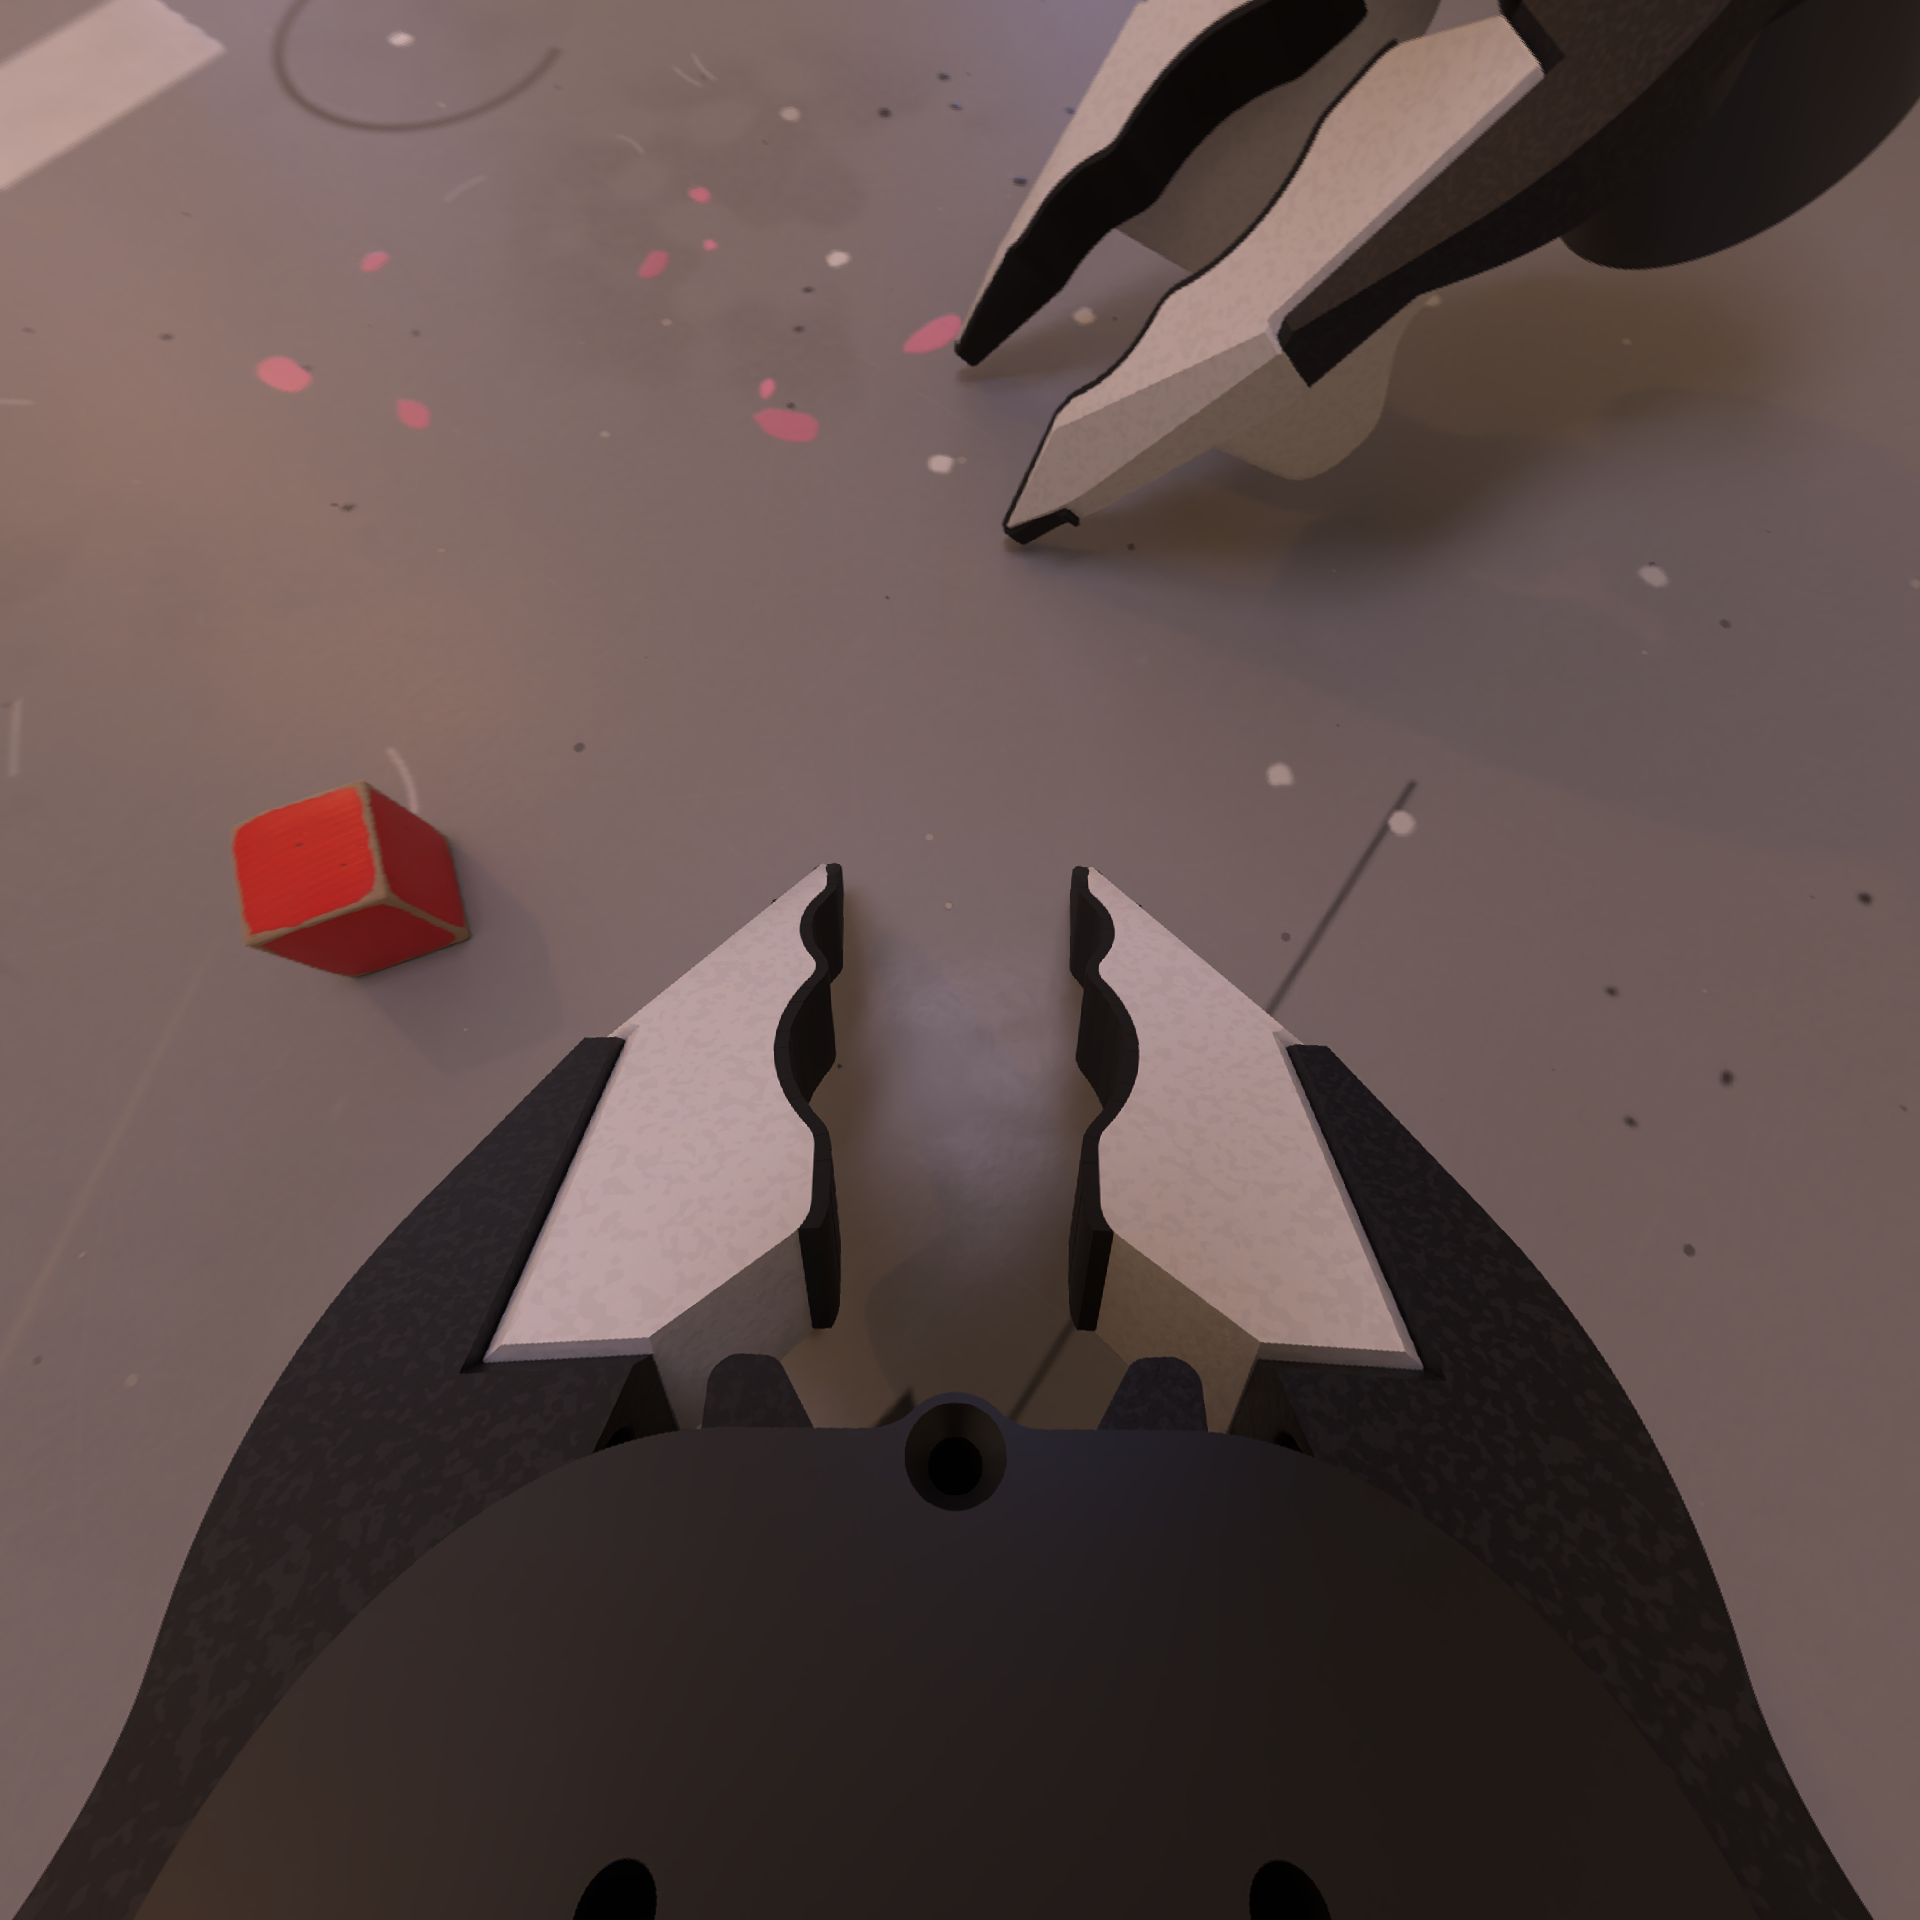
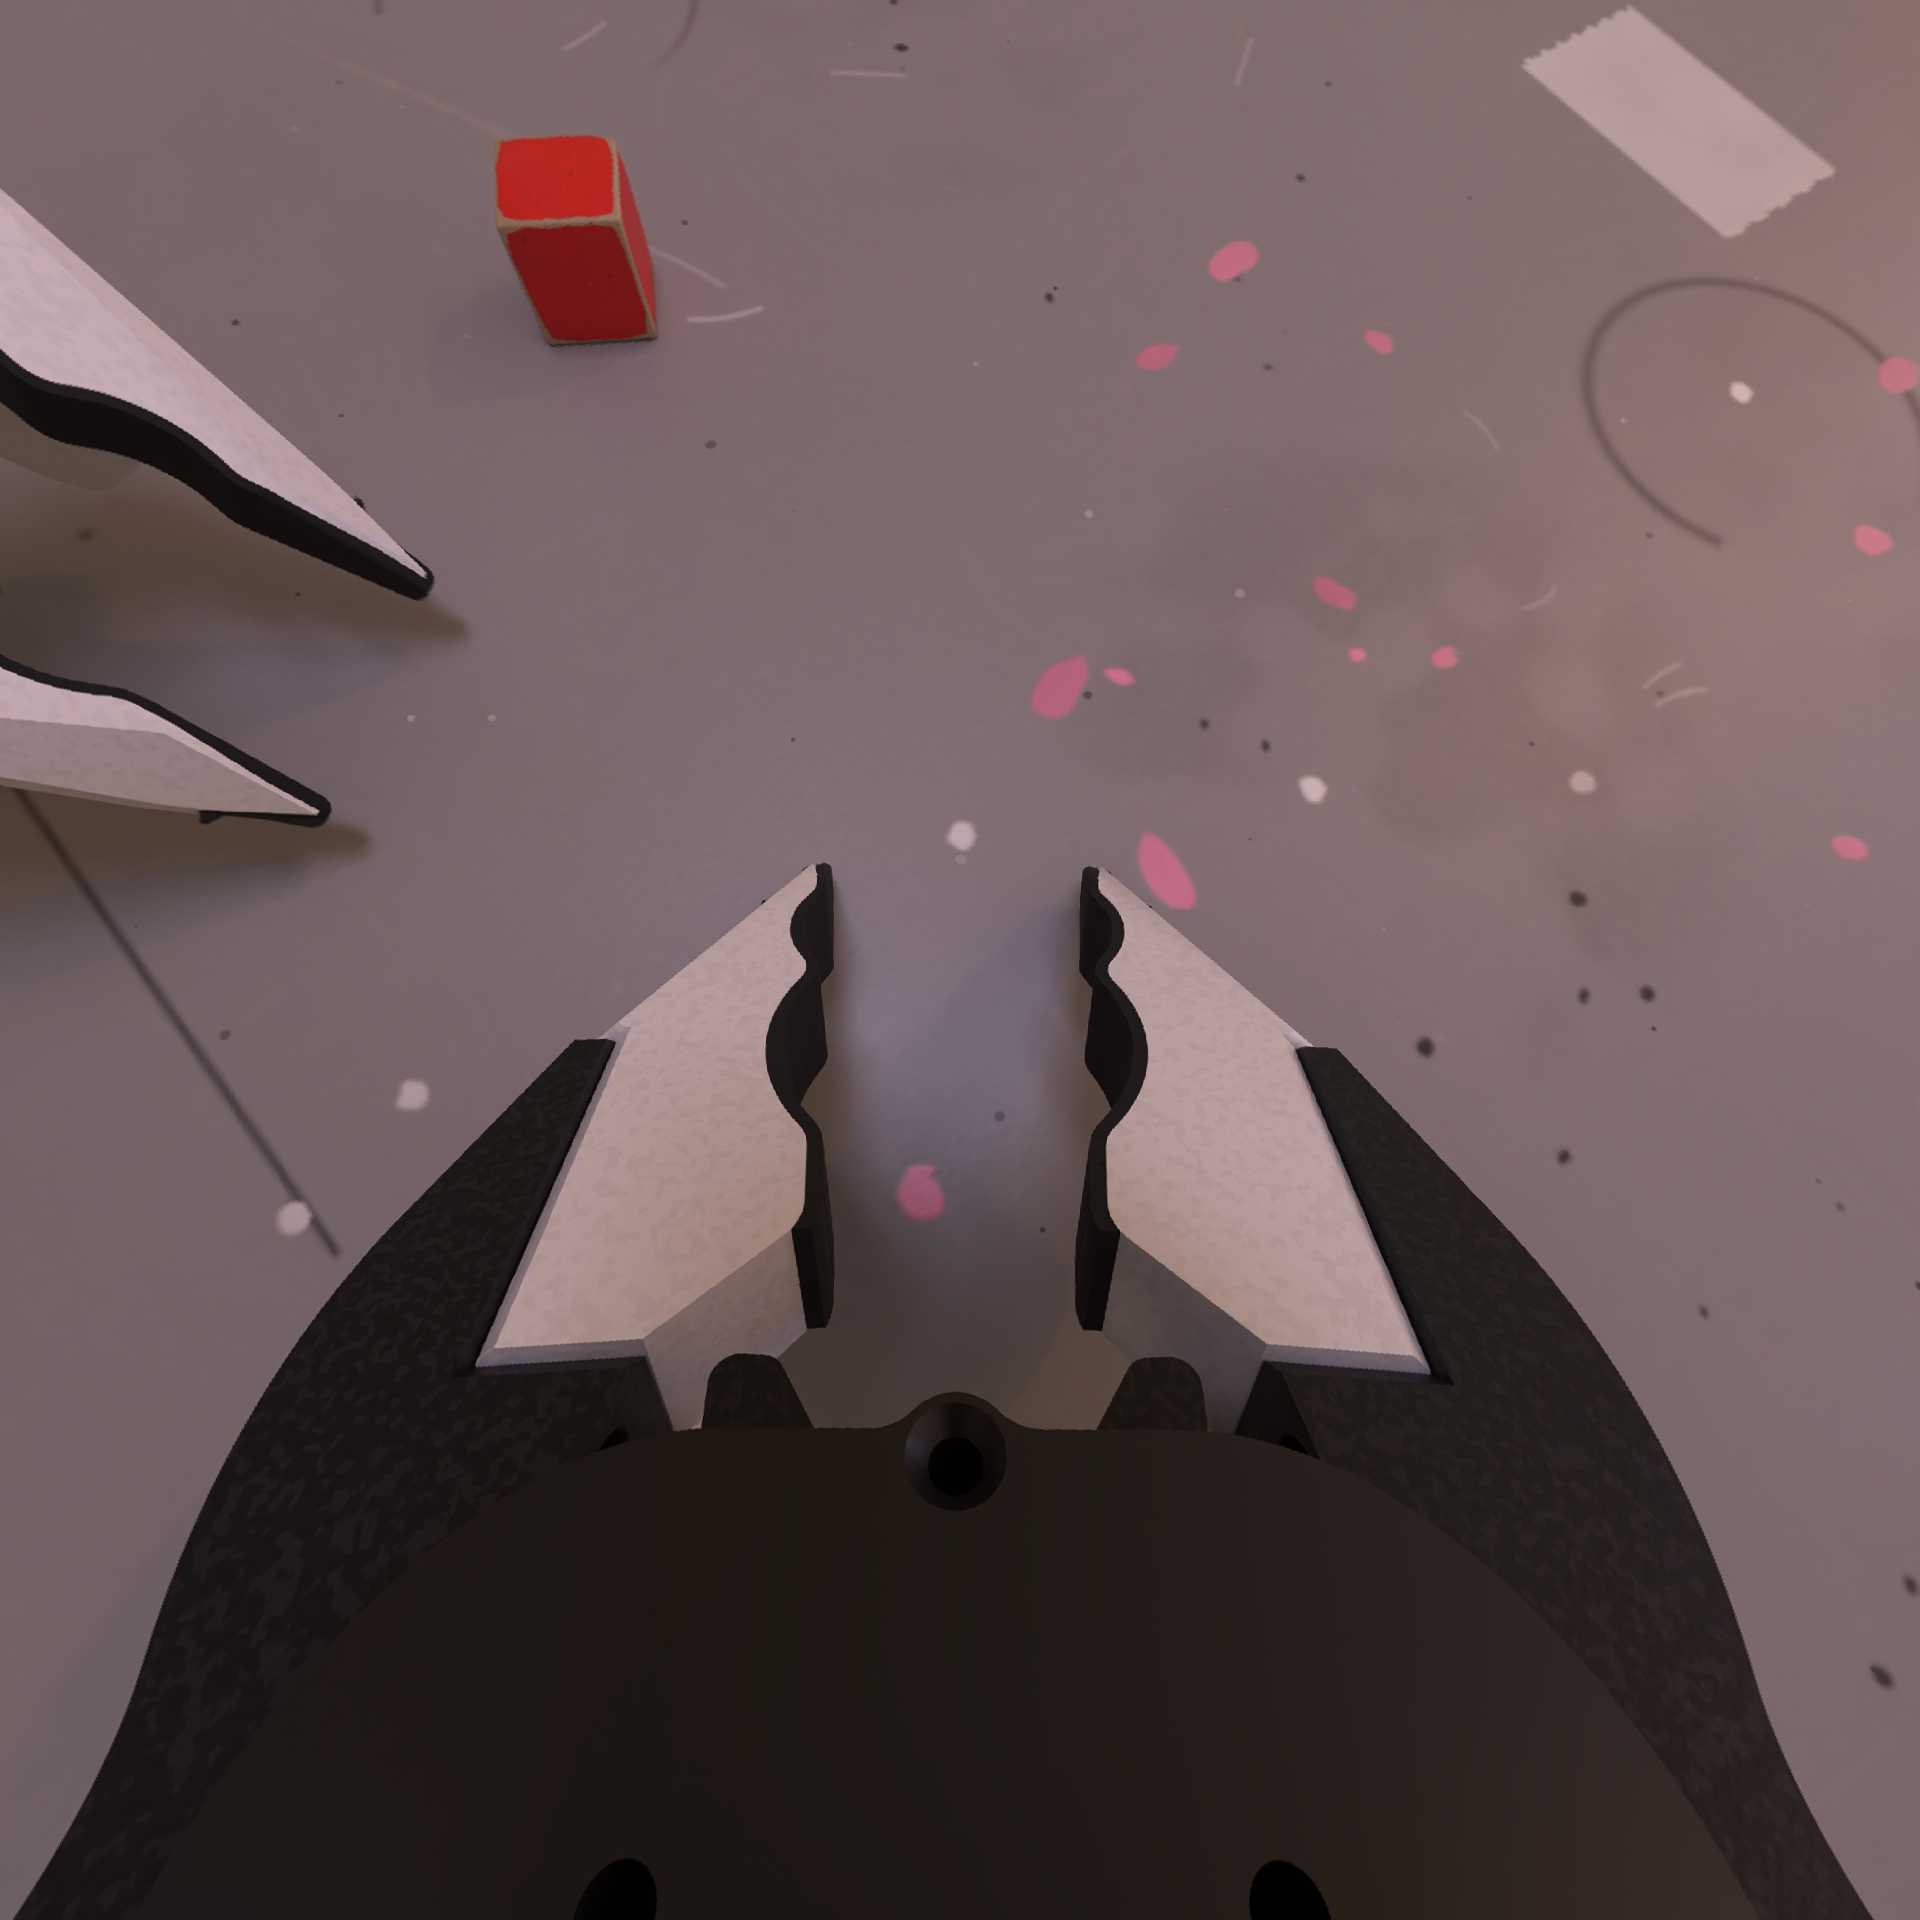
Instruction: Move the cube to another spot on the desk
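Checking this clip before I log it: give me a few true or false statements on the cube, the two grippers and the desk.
1. The left gripper holds the cube. False: its jaws are open with nothing between them, and the cube sits on the desk apart from it.
2. The right gripper is open and empty. True.
3. The cube is red with pale edges. True.
4. The cube lies between the right gripper's fingers. False: it stands on the desk far ahead and to the left in the right wrist view.
5. Pink spots mark the desk. True.
6. A strip of pale tape covers the cube. False: the tape lies flat on the desk, well away from it.
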`<state>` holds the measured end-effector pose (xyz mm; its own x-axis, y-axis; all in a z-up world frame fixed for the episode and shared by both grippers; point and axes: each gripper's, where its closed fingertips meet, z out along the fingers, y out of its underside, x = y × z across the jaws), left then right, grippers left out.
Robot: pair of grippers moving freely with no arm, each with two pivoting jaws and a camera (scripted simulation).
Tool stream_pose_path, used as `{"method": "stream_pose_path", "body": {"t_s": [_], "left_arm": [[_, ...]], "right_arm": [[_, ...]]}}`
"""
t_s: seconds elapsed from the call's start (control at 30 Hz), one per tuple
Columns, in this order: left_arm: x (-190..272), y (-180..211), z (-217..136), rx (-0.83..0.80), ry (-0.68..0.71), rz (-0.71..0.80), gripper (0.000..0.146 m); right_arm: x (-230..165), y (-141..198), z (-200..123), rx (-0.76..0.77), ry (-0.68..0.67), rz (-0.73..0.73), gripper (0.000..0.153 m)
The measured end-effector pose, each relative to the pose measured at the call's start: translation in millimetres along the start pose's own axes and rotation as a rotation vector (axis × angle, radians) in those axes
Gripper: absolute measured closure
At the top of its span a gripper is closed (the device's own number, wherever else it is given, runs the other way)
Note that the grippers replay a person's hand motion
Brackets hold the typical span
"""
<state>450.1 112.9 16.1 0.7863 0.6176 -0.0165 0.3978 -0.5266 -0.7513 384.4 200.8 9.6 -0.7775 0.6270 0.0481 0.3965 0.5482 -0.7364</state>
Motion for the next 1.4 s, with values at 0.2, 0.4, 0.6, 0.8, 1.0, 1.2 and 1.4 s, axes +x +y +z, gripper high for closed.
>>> {"method": "stream_pose_path", "body": {"t_s": [0.2, 0.4, 0.6, 0.8, 1.0, 1.2, 1.4], "left_arm": [[-51.3, 5.5, -22.4, 0.066, -0.25, -0.042, 0.102], [-82.6, 14.5, -39.6, 0.111, -0.294, -0.2, 0.097], [-97.7, 15.7, -30.8, 0.056, -0.373, -0.197, 0.098], [-110.6, 14.4, -10.9, -0.04, -0.407, -0.15, 0.095], [-117.4, 8.2, -2.6, -0.043, -0.402, -0.13, 0.096], [-97.7, 18.4, -13.2, -0.048, -0.367, -0.102, 0.12], [-74.3, 37.7, -37.0, -0.056, -0.39, -0.065, 0.12]], "right_arm": [[18.5, 6.1, -4.1, -0.005, 0.017, 0.048, 0.105], [17.3, 6.1, -4.9, -0.002, 0.018, 0.023, 0.107], [15.8, 5.5, -4.6, 0.0, 0.02, 0.013, 0.11], [15.7, 5.5, -4.9, 0.002, 0.031, 0.008, 0.11], [14.6, 5.3, -5.0, 0.004, 0.036, -0.003, 0.112], [14.1, 5.4, -4.9, 0.003, 0.028, 0.001, 0.113], [13.5, 5.1, -5.1, 0.005, 0.037, -0.013, 0.114]]}}
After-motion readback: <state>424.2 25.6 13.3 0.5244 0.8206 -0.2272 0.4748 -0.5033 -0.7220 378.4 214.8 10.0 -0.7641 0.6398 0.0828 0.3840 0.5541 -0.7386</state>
